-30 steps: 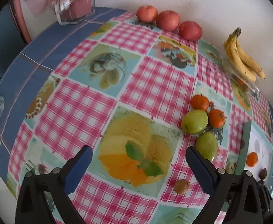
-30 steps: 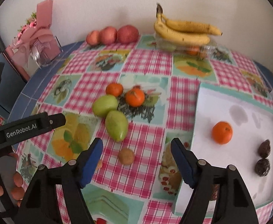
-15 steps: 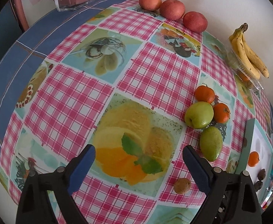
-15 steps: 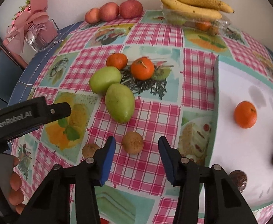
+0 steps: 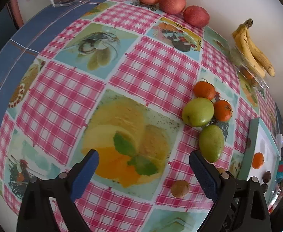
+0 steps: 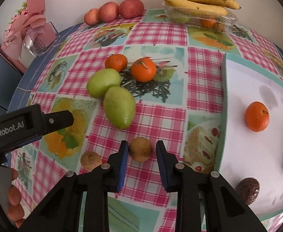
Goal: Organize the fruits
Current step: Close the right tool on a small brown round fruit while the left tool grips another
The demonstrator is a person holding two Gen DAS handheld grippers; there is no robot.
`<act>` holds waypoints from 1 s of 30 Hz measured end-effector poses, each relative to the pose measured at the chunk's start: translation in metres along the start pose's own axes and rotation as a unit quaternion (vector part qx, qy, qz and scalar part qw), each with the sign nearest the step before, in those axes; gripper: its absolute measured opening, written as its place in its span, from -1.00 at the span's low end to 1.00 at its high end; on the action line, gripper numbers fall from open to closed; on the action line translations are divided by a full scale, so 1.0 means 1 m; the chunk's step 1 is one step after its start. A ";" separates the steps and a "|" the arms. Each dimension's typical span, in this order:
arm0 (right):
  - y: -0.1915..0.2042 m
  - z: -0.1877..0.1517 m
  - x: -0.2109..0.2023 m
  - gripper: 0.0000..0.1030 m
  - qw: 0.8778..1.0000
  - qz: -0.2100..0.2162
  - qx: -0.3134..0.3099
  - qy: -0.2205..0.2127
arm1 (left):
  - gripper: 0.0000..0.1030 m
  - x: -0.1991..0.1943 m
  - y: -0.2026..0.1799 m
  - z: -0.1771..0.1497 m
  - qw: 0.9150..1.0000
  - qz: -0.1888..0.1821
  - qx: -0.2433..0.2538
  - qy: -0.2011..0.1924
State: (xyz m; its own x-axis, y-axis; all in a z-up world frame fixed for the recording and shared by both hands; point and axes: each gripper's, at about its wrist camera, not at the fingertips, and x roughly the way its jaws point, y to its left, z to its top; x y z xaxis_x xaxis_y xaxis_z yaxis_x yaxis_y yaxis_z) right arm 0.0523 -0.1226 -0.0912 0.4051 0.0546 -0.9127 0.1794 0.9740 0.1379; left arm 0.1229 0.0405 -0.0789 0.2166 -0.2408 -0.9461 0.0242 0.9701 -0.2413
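Right gripper [image 6: 140, 149] jaws are just narrowed around the small brown fruit [image 6: 140, 148], firm contact unconfirmed; transfer to white tray [image 6: 243, 147] is expected next; left gripper [image 5: 143, 166] is held wide, empty.

Your tablecloth [image 6: 156, 114] looks like glossy printed oilcloth, smooth and faintly reflective. The 2 green fruits [image 6: 119, 109] have waxy, shiny skins; the small brown fruit [image 6: 140, 148] looks matt and speckled. The tray [image 6: 243, 150] is smooth white with a teal rim. The clamshell [image 6: 226, 20] under the bananas is clear plastic.
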 end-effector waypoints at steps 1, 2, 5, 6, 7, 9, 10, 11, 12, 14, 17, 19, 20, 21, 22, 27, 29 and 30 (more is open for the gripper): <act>-0.003 0.000 0.000 -0.41 1.000 -0.007 0.004 0.002 | 0.86 0.001 -0.002 0.000 1.000 -0.005 0.003 0.003; -0.006 0.000 0.000 -0.41 1.000 -0.010 0.009 0.004 | 0.86 0.001 -0.003 -0.001 1.000 -0.008 0.004 0.005; -0.017 -0.001 0.001 -0.48 1.000 -0.010 0.021 0.007 | 0.72 0.002 -0.008 -0.002 1.000 -0.016 0.010 0.012; -0.019 -0.001 0.000 -0.49 1.000 -0.013 0.022 0.007 | 0.69 0.003 -0.009 -0.002 1.000 -0.018 0.012 0.014; -0.021 -0.001 -0.001 -0.49 1.000 -0.016 0.024 0.007 | 0.68 0.004 -0.011 -0.003 1.000 -0.021 0.014 0.018; -0.027 -0.001 -0.002 -0.49 0.999 -0.011 0.032 0.006 | 0.65 0.006 -0.013 -0.004 0.999 -0.025 0.018 0.026; -0.029 -0.001 -0.002 -0.49 0.999 -0.008 0.035 0.006 | 0.64 0.007 -0.014 -0.005 0.999 -0.027 0.020 0.030; -0.030 -0.001 -0.003 -0.49 0.999 -0.007 0.036 0.006 | 0.55 0.008 -0.015 -0.006 0.999 -0.027 0.023 0.032; -0.031 -0.001 -0.003 -0.49 0.999 -0.008 0.034 0.005 | 0.45 0.009 -0.016 -0.007 0.999 -0.027 0.025 0.035; -0.035 -0.002 -0.006 -0.49 0.999 -0.009 0.035 0.004 | 0.38 0.012 -0.018 -0.008 0.998 -0.029 0.028 0.043; -0.041 0.000 -0.012 -0.49 0.999 -0.007 0.047 -0.002 | 0.19 0.015 -0.022 -0.010 0.997 -0.035 0.035 0.054; -0.044 0.002 -0.019 -0.49 0.999 -0.005 0.050 -0.014 | 0.13 0.015 -0.026 -0.013 0.997 -0.035 0.041 0.056; -0.046 0.003 -0.024 -0.49 0.998 -0.004 0.053 -0.021 | 0.06 0.015 -0.028 -0.014 0.997 -0.038 0.046 0.058; -0.047 0.004 -0.028 -0.49 0.998 -0.003 0.056 -0.026 | 0.00 0.016 -0.030 -0.015 0.996 -0.039 0.051 0.061; -0.049 0.005 -0.034 -0.49 0.998 -0.002 0.059 -0.033 | -0.02 0.016 -0.032 -0.016 0.996 -0.039 0.054 0.062; -0.051 0.009 -0.053 -0.49 0.996 0.002 0.066 -0.057 | -0.05 0.020 -0.045 -0.025 0.993 -0.022 0.088 0.069; -0.050 0.011 -0.055 -0.49 0.996 0.004 0.068 -0.062 | -0.05 0.021 -0.050 -0.028 0.992 -0.018 0.100 0.070; -0.050 0.012 -0.056 -0.49 0.996 0.005 0.068 -0.063 | -0.05 0.021 -0.052 -0.029 0.992 -0.019 0.103 0.071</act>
State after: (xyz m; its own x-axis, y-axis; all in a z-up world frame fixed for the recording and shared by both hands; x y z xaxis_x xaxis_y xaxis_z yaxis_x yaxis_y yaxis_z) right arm 0.0311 -0.1770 -0.0425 0.5148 0.0289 -0.8568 0.2911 0.9342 0.2065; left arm 0.0981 -0.0160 -0.0926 0.0723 -0.2639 -0.9618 0.2323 0.9423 -0.2411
